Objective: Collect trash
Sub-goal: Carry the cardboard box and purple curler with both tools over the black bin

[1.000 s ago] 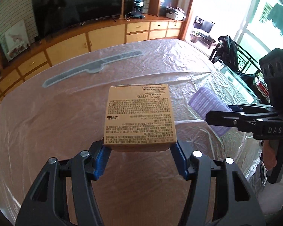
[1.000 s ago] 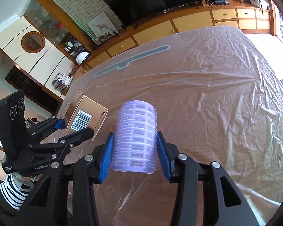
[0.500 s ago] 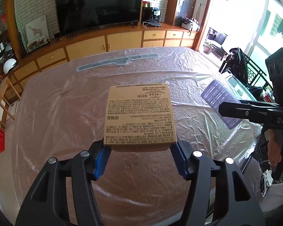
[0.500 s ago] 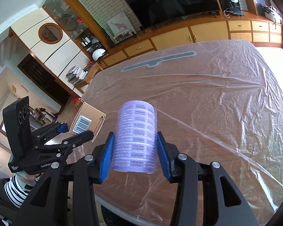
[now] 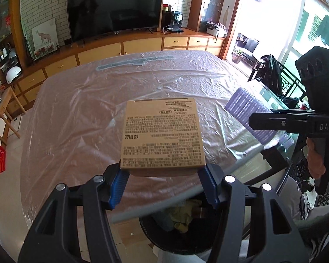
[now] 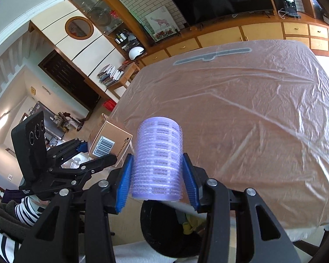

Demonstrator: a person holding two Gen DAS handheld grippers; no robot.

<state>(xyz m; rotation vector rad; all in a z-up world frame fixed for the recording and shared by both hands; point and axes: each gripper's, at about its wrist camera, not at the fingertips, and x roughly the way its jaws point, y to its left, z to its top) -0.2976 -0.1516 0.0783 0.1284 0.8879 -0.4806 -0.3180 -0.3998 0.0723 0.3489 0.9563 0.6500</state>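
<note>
My left gripper (image 5: 163, 186) is shut on a flat brown cardboard box (image 5: 162, 134) with printed text, held up over the near edge of the table. Below it stands a black trash bin (image 5: 186, 230) with some yellowish scraps inside. My right gripper (image 6: 156, 183) is shut on a ribbed purple plastic cup stack (image 6: 158, 159), held upright above the same black bin (image 6: 164, 230). In the left wrist view the purple cup stack (image 5: 250, 111) and the right gripper's body show at the right. In the right wrist view the cardboard box (image 6: 108, 142) shows at the left.
A large table under crinkled clear plastic sheet (image 5: 120, 109) fills the middle. A TV (image 5: 114, 11) and wooden cabinets line the far wall. A black chair with clothes (image 5: 272, 74) stands at the right. A person's striped sleeve (image 6: 26, 210) is at the lower left.
Both grippers pulled back from over the table toward its near edge and rose a little, carrying the box and the cup stack. The black bin came into view beneath them.
</note>
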